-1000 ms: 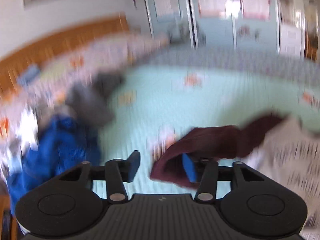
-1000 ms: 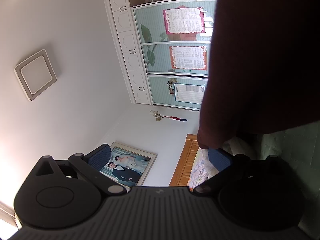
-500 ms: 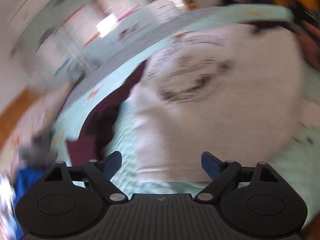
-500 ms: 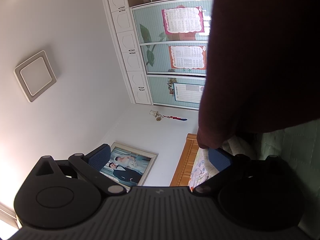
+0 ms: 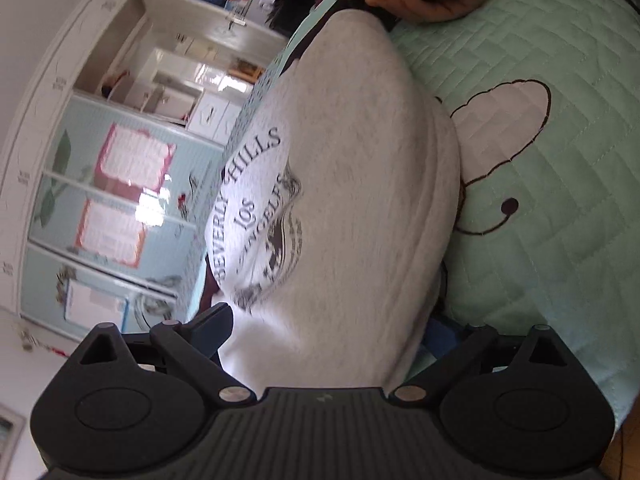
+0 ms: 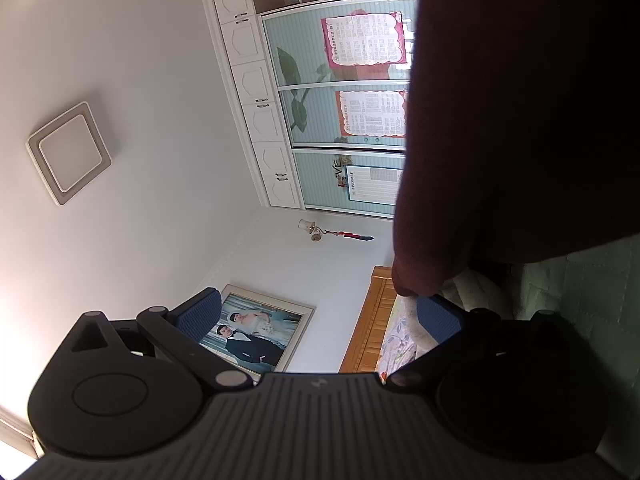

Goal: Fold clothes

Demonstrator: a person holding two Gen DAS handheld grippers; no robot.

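A pale grey sweatshirt [image 5: 352,184] printed "Beverly Hills Los Angeles" lies on the mint green quilt [image 5: 560,240]. My left gripper [image 5: 326,330] is open and turned on its side, its jaws standing either side of the sweatshirt's near edge. The right fingertip is partly hidden behind that edge. A sliver of a dark maroon garment [image 5: 207,286] shows under the sweatshirt. In the right wrist view the maroon garment [image 6: 520,100] fills the right side. My right gripper [image 6: 320,316] is open, and the garment's edge sits just above its right finger [image 6: 438,316].
A person's hand [image 5: 416,0] holds the other gripper's handle at the far end of the sweatshirt. A wardrobe with pale blue doors [image 6: 340,120] stands beyond the bed. A wooden headboard [image 6: 368,320], a framed photo [image 6: 256,332] and a square ceiling lamp [image 6: 68,152] are in view.
My left gripper swung away from the maroon garment onto the grey sweatshirt, rolled onto its side and opened wider. The right gripper has stayed put and open.
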